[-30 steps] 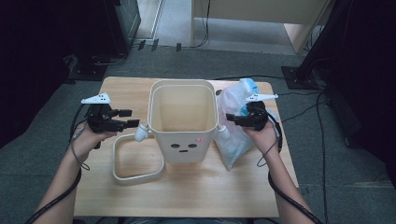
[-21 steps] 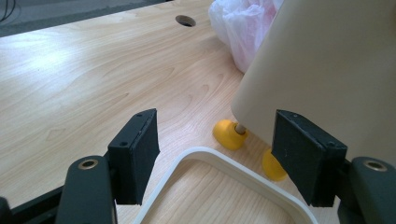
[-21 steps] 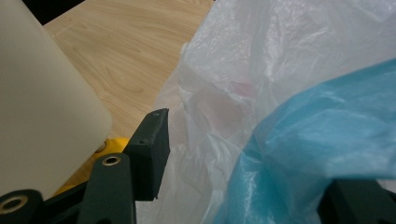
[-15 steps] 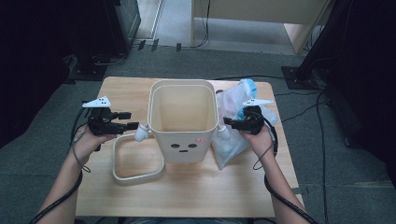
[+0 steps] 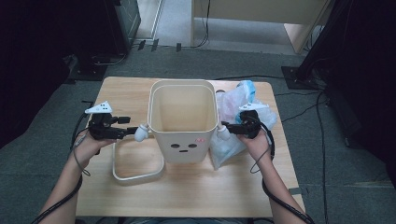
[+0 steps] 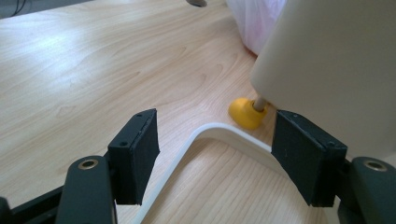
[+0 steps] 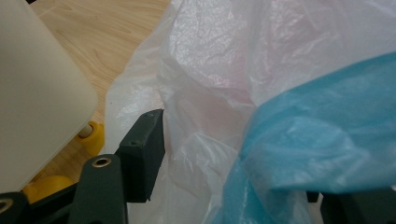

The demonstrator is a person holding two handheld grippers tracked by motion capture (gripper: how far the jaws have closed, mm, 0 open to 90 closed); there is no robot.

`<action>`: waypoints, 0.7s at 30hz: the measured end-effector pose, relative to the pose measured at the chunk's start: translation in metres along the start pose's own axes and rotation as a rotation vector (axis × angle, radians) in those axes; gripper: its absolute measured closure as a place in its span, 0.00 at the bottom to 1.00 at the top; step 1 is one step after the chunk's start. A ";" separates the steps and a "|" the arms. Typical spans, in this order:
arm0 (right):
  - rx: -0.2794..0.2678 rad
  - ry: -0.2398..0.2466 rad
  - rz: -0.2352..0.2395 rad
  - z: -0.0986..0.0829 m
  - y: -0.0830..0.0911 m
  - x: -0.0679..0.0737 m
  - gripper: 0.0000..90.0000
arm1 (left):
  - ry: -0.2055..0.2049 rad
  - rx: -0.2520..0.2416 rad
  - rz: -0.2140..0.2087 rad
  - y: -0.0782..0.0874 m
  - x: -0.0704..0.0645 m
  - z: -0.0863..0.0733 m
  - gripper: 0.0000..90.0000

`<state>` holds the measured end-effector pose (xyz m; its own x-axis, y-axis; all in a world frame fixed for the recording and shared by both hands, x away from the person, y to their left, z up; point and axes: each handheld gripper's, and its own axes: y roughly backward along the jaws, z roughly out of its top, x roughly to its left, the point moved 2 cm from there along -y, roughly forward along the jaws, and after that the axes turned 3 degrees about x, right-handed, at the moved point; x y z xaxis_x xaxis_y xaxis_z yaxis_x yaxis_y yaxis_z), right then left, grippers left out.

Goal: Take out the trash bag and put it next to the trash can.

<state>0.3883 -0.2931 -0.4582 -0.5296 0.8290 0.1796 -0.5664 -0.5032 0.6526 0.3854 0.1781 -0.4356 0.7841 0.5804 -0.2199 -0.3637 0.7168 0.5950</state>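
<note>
At frame centre, the cream bin [image 5: 184, 122] awaits lining: right gripper [image 5: 225, 131] gapes around the plastic bags [image 5: 236, 105], left gripper [image 5: 136, 132] open, empty.

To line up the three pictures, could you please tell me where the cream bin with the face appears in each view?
High view: the cream bin stands upright at the table's centre, between the two grippers.
Left gripper view: its side wall takes the upper right, above a yellow foot.
Right gripper view: its wall takes the left edge, beside the plastic bags.
Shared landmark: the wooden table.
</note>
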 end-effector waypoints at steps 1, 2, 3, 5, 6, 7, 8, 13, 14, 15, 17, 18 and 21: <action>-0.002 -0.006 -0.001 -0.001 -0.001 -0.001 0.42 | -0.004 -0.001 0.001 -0.001 0.000 -0.001 0.35; -0.003 -0.009 -0.009 -0.002 -0.002 -0.001 0.42 | -0.007 -0.002 0.001 -0.001 0.000 -0.002 0.35; 0.002 -0.006 -0.016 -0.004 -0.003 -0.001 0.42 | -0.011 -0.002 0.002 -0.001 0.000 -0.002 0.35; 0.014 0.003 -0.022 -0.006 -0.005 -0.001 0.42 | -0.011 -0.005 0.001 -0.001 0.000 -0.003 0.35; 0.017 0.008 -0.026 -0.006 -0.006 0.000 0.41 | -0.010 -0.009 0.001 -0.001 0.000 -0.004 0.35; 0.019 0.008 -0.029 -0.007 -0.007 0.000 0.41 | -0.012 -0.013 0.003 -0.001 0.000 -0.004 0.35; 0.019 0.012 -0.033 -0.008 -0.007 0.000 0.40 | -0.016 -0.012 0.005 -0.001 0.001 -0.005 0.35; 0.015 0.009 -0.051 -0.013 -0.012 -0.001 0.37 | -0.012 -0.021 0.012 -0.001 0.002 -0.008 0.35; 0.017 0.011 -0.053 -0.014 -0.012 -0.001 0.37 | -0.015 -0.018 0.013 -0.001 0.002 -0.009 0.35; 0.016 0.011 -0.054 -0.014 -0.013 -0.002 0.37 | -0.013 -0.018 0.013 -0.001 0.002 -0.009 0.35; 0.015 0.005 -0.050 -0.015 -0.013 -0.002 0.37 | -0.015 -0.018 0.014 -0.001 0.003 -0.010 0.35; 0.015 0.004 -0.048 -0.015 -0.013 -0.002 0.37 | -0.017 -0.018 0.016 -0.001 0.003 -0.011 0.35; 0.018 0.000 -0.049 -0.017 -0.014 -0.002 0.36 | -0.014 -0.018 0.019 -0.001 0.003 -0.013 0.35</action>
<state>0.3869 -0.2918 -0.4804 -0.5016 0.8524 0.1475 -0.5798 -0.4578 0.6740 0.3819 0.1843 -0.4476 0.7836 0.5890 -0.1976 -0.3879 0.7123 0.5849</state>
